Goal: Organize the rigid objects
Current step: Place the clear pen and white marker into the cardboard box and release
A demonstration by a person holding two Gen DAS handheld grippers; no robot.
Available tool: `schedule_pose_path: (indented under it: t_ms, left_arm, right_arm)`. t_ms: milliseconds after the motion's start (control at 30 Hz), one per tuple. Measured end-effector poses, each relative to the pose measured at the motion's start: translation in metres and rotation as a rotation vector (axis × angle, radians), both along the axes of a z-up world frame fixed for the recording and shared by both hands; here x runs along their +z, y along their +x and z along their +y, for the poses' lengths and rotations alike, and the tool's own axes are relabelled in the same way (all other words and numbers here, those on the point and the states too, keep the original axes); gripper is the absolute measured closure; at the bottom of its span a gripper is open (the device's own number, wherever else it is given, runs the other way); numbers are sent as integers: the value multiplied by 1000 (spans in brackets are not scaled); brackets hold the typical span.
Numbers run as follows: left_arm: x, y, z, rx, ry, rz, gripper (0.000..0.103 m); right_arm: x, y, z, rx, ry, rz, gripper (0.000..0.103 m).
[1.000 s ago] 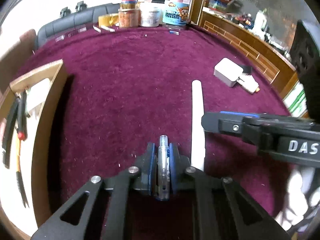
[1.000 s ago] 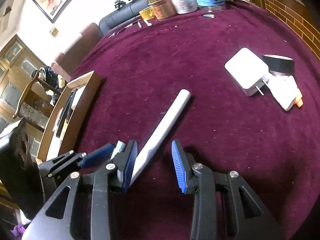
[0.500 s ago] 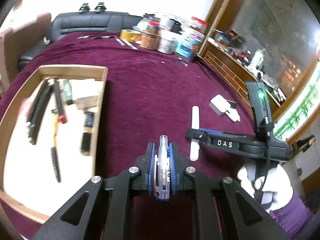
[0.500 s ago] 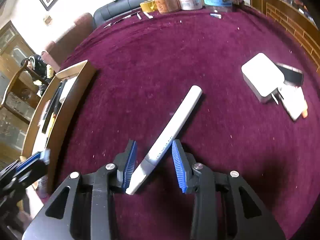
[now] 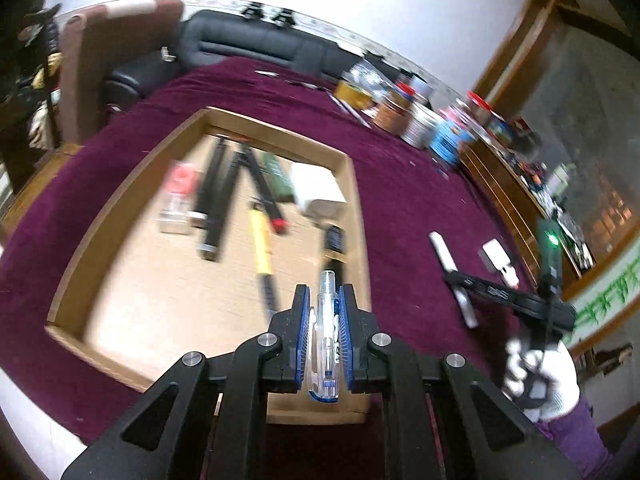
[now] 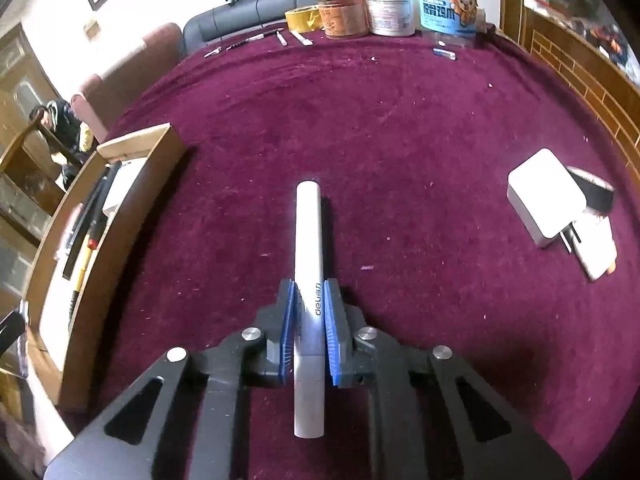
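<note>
Maroon cloth point(image 6: 400, 152) covers the table; jars point(image 6: 390, 8) stand far ahead. Your left gripper point(image 5: 325, 312) clamps a clear pen point(image 5: 327, 344) above the wooden tray point(image 5: 356, 200). Your right gripper point(image 6: 308, 316) pinches the white pen point(image 6: 308, 248) on the cloth.

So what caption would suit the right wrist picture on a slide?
Right gripper clamps a white pen on the purple cloth, wooden tray to its left.

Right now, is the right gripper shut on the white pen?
Shut: the right gripper has both blue fingers pressed against the white pen.
</note>
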State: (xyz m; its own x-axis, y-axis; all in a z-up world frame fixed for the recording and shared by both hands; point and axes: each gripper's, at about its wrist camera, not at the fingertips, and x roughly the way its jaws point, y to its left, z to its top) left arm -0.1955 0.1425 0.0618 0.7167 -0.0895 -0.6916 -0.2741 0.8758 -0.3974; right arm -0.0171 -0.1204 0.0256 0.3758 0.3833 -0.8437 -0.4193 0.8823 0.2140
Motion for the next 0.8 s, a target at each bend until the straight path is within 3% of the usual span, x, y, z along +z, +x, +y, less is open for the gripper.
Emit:
schedule_pose_path:
  t_ms: [167,367,667,800]
  left_arm:
    - [-12,-1,28,58,-27,21,92]
    - [-30,13,38,57,-59,80,92]
    - [-45,36,52,145,27,208,91]
    - [-50,30,55,153,-3,201,88]
  right_arm:
    - [20,-11,-1,30,112,12,91]
    - [47,-32,26,134,236,62,91]
    - [42,-58,116,289,233,159,91]
    - [28,-65,148,303,185,171,91]
